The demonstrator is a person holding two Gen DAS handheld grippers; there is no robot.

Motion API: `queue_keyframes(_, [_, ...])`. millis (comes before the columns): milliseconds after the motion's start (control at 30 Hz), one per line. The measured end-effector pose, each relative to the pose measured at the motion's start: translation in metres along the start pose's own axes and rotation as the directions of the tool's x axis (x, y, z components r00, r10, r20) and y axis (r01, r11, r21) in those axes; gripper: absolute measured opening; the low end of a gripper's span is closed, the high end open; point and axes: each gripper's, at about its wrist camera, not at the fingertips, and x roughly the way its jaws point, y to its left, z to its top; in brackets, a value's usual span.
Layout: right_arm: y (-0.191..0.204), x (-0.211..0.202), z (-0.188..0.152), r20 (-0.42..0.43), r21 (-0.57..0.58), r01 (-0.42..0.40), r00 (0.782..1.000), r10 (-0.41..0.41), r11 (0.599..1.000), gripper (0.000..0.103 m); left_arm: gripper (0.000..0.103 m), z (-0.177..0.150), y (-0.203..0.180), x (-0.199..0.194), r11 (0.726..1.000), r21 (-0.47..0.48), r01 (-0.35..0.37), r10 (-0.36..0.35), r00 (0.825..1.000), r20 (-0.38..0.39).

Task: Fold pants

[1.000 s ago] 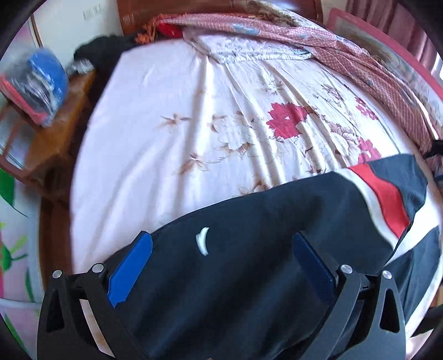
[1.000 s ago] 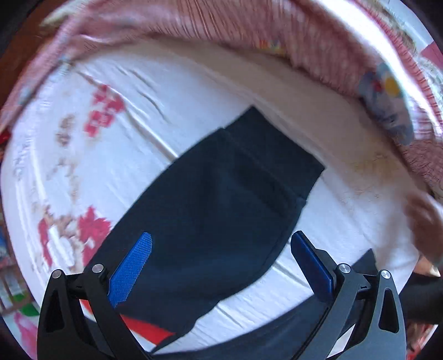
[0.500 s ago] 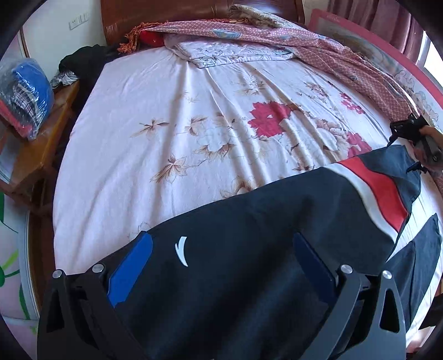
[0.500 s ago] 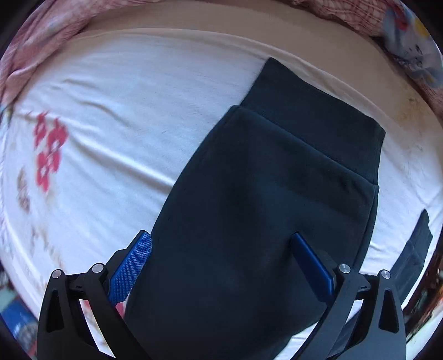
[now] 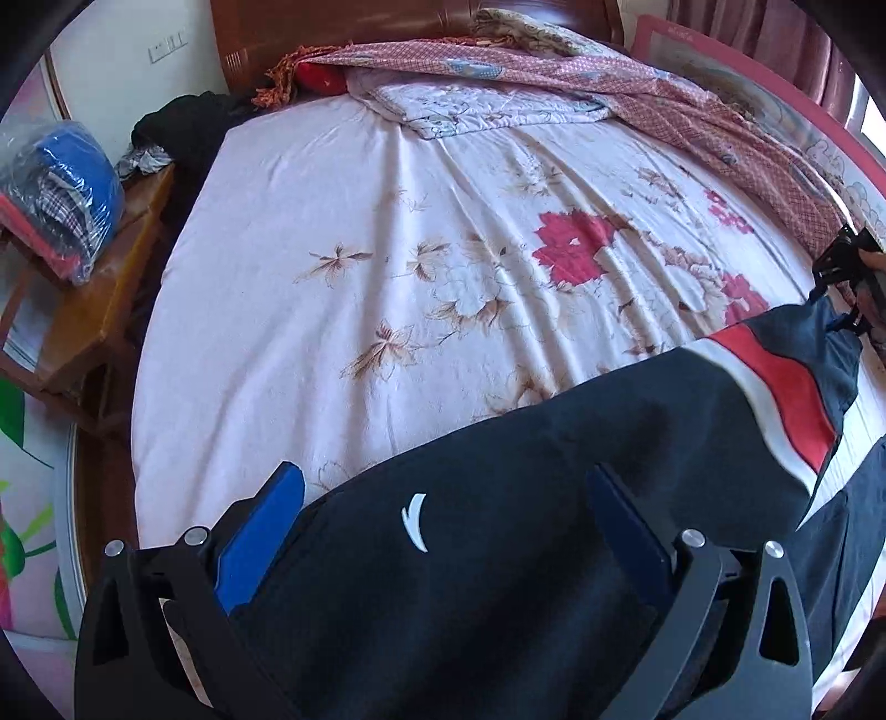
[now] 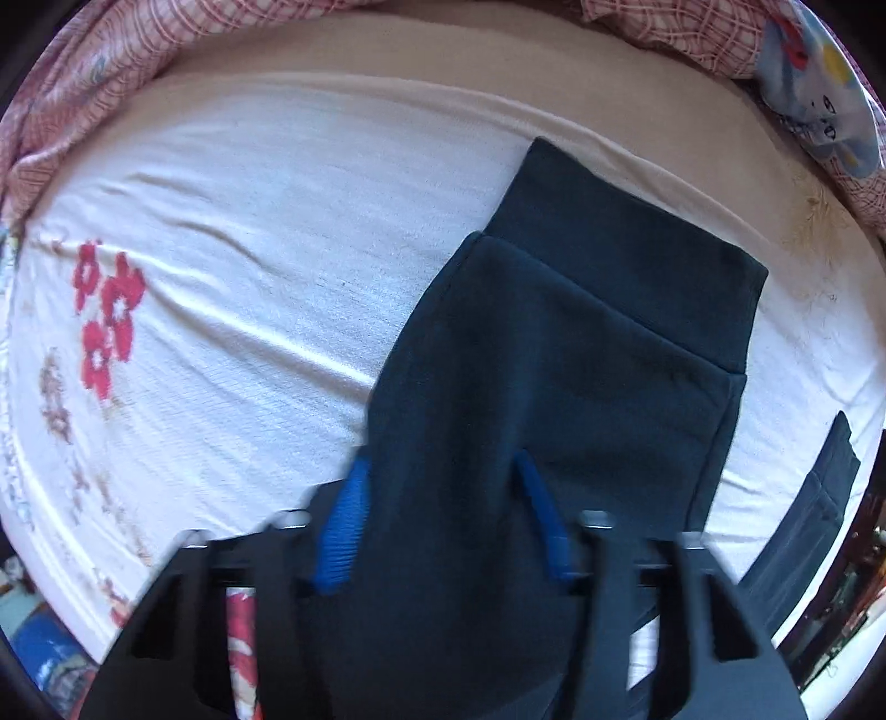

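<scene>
A wide bed [image 5: 343, 310] covered by a pale floral sheet fills both views, its wooden headboard [image 5: 343, 33] at the far end. Along the far and right-hand sides lies a rumpled pink checked blanket [image 5: 692, 111], with a folded pale floral quilt [image 5: 487, 108] beside it near the headboard. The dark navy pants [image 5: 526, 531] lie spread across the near part of the bed; a red and white stripe [image 5: 786, 399] crosses the fabric toward the right side, and a small white logo [image 5: 415, 520] sits near the left gripper. In the right wrist view the ribbed cuff [image 6: 637, 249] of one pant leg lies flat on the sheet, pointing toward the blanket. To the left of the bed stands a wooden side table [image 5: 94, 288] carrying a plastic bag of blue and plaid clothes [image 5: 61, 188], and a heap of dark clothing [image 5: 183, 130] sits by the headboard corner. The left gripper [image 5: 443, 526] has its blue fingers [image 5: 260, 526] spread wide over the pants, holding nothing. The right gripper [image 6: 443, 509] has its fingers [image 6: 343, 526] partly drawn in around a raised ridge of the pant leg, blurred; I cannot tell whether they pinch the cloth.
</scene>
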Motion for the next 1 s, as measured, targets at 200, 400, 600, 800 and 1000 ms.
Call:
queue_keyframes(200, [0.002,-0.02,-0.006,0.026,-0.1,-0.073,0.997,0.076,0.992,0.009,0.101,0.001,-0.002,-0.001,0.996,0.049,-0.076,0.074,0.997,0.029])
queue_keyframes(400, [-0.019,-0.035,-0.044,0.058,-0.186,-0.169,0.981,0.183,0.968,0.009,0.101,0.011,0.029,0.02,0.997,-0.074,-0.012,0.007,0.998,-0.064])
queue_keyframes(600, [-0.035,-0.018,-0.041,0.05,-0.23,-0.2,0.975,0.216,0.953,0.009,0.101,0.025,0.015,0.054,0.999,0.016,0.04,-0.035,0.972,-0.232])
queue_keyframes(800, [-0.019,-0.007,-0.04,0.056,-0.259,-0.186,0.977,0.207,0.948,0.009,0.101,0.02,-0.017,0.053,0.904,0.428,0.002,0.076,0.984,-0.164])
queue_keyframes(1000, [-0.015,-0.002,-0.037,0.049,-0.262,-0.195,0.975,0.215,0.945,0.008,0.101,0.006,-0.015,0.087,0.736,0.676,-0.03,0.177,0.973,-0.15])
